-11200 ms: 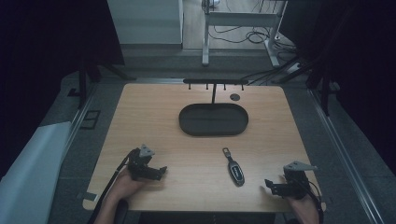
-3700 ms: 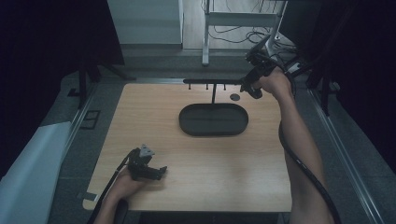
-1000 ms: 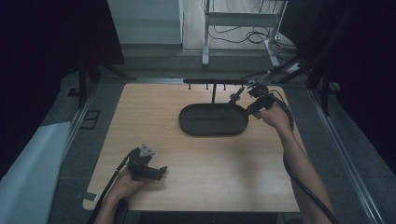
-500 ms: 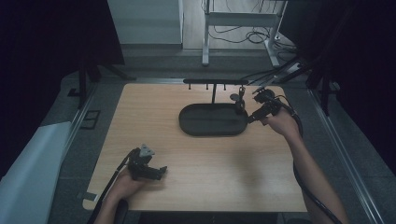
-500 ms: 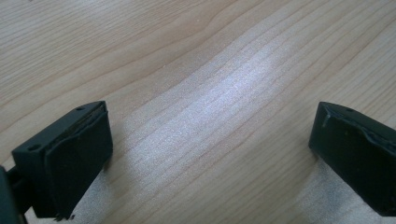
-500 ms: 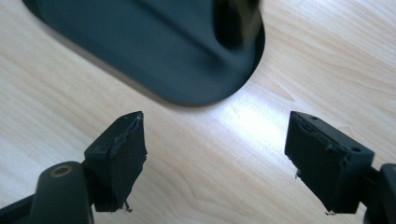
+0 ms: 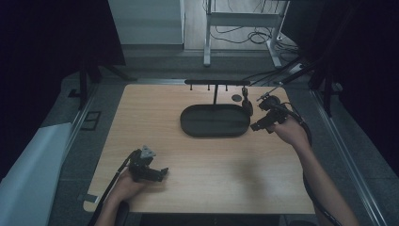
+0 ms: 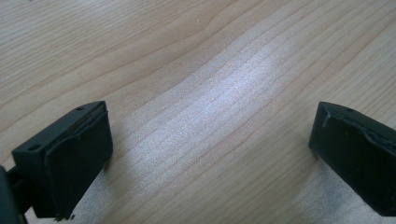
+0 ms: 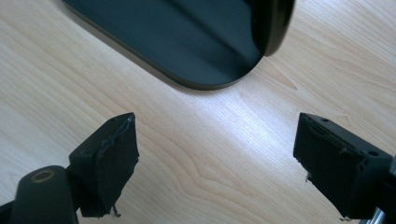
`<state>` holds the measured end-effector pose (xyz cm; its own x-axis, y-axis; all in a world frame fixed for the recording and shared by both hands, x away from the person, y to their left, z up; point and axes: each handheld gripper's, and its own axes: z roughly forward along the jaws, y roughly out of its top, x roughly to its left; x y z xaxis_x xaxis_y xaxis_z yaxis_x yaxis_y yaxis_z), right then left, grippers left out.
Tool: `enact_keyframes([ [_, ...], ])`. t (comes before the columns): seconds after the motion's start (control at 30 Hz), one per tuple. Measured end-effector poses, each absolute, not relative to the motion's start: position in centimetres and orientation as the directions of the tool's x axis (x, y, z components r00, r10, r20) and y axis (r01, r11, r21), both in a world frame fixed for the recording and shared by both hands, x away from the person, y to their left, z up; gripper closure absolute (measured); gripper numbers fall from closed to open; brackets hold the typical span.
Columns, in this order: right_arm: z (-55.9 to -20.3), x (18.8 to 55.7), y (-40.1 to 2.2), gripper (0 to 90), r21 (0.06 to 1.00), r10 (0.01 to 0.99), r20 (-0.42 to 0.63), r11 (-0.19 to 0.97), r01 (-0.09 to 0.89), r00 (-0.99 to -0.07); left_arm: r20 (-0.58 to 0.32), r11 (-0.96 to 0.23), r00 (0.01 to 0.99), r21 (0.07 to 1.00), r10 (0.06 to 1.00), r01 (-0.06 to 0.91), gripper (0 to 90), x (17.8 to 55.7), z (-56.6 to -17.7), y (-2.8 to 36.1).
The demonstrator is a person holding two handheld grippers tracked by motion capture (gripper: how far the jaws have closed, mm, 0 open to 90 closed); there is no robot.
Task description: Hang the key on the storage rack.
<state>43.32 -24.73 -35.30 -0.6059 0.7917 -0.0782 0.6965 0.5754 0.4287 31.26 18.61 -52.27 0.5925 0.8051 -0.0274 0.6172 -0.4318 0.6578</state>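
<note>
high view: right claw [image 7: 256, 126] empty, jaws just been opening wide, beside black tray [image 7: 215, 121]; key fob [image 7: 246, 106] hangs on rack [image 7: 216, 82]; left claw [image 7: 160, 172] open, empty on tabletop [image 7: 141, 113].

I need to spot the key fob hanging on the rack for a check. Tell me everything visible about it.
The key fob is a small, dark, elongated, glossy piece that looks like plastic. It hangs upright from the right end of the black rack, over the right rim of the dark oval tray. Nothing grips it; the open right gripper sits just beside it.
</note>
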Motion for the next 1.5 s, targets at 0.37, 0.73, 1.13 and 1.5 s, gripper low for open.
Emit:
enact_keyframes([
  [0.37, -35.3, 41.0, -25.3, 12.7, 0.440, 0.776, -0.082, 0.591, 0.676, -0.625, -0.032, -0.426, 0.589, 0.660, 0.808, 0.619, 0.0, 31.3, -52.3, 18.6],
  [0.73, -35.6, 38.8, -26.7, 12.4, 0.448, 0.776, -0.071, 0.586, 0.675, -0.626, -0.031, -0.426, 0.589, 0.660, 0.807, 0.619, 0.0, 31.3, -52.3, 18.6],
  [1.13, -36.7, 36.0, -28.7, 10.2, 0.440, 0.780, -0.076, 0.585, 0.681, -0.621, -0.032, -0.425, 0.588, 0.660, 0.808, 0.619, 0.0, 31.2, -52.3, 18.6],
  [1.5, -38.2, 34.2, -30.2, 8.9, 0.456, 0.794, -0.082, 0.567, 0.686, -0.602, -0.027, -0.433, 0.593, 0.655, 0.805, 0.619, 0.0, 31.2, -52.3, 18.6],
])
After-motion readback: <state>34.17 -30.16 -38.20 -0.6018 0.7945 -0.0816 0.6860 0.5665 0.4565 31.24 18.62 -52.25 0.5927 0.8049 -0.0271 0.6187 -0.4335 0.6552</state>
